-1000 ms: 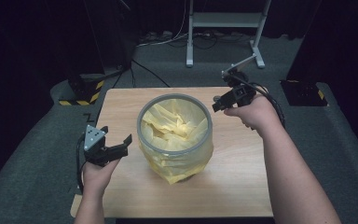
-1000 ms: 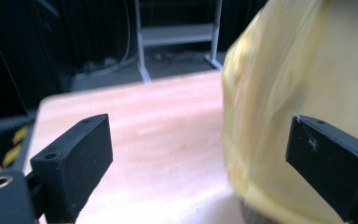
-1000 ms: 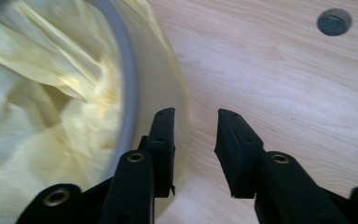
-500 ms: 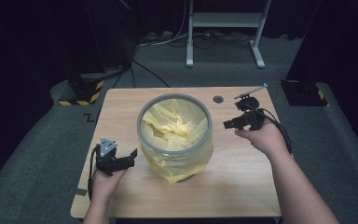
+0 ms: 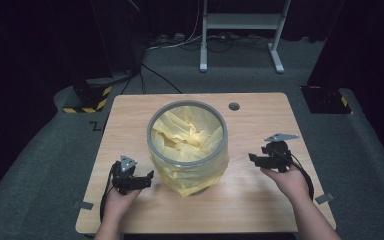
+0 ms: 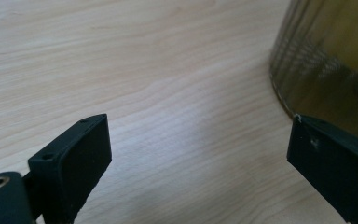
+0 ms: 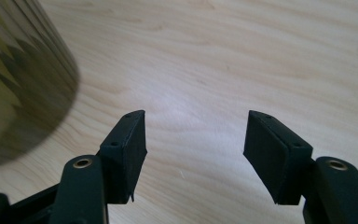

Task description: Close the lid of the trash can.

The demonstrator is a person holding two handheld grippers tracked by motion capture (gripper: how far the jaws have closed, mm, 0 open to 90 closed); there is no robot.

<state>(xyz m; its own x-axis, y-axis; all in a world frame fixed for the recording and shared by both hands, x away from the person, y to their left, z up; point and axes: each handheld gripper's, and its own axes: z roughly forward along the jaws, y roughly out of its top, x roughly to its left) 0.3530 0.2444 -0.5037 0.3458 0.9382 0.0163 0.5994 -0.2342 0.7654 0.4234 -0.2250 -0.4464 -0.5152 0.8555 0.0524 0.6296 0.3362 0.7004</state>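
Note:
A round bin [image 5: 187, 145] with a grey rim and a yellow bag lining stands in the middle of the wooden table [image 5: 260, 120]; the bag's edge hangs down over its outside. My left gripper [image 5: 146, 178] is low over the table at the bin's near left, open and wide, with only bare wood between its jaws [image 6: 198, 135]; the bin wall [image 6: 326, 60] is just beyond its right jaw. My right gripper [image 5: 254, 159] is low at the bin's right, apart from it. Its jaws [image 7: 196, 128] have just been opening and hold nothing; the bin [image 7: 18, 79] is blurred at the left.
A small round grommet hole [image 5: 234, 106] sits near the table's far edge. Behind the table stand a white metal frame's legs [image 5: 240, 30] with cables on the floor, and a yellow-and-black striped base [image 5: 87, 102] at the far left.
Both hands have come down to the tabletop. The right gripper left the bin's far right rim and sank toward the near right. The left gripper dropped beside the bin's near left.

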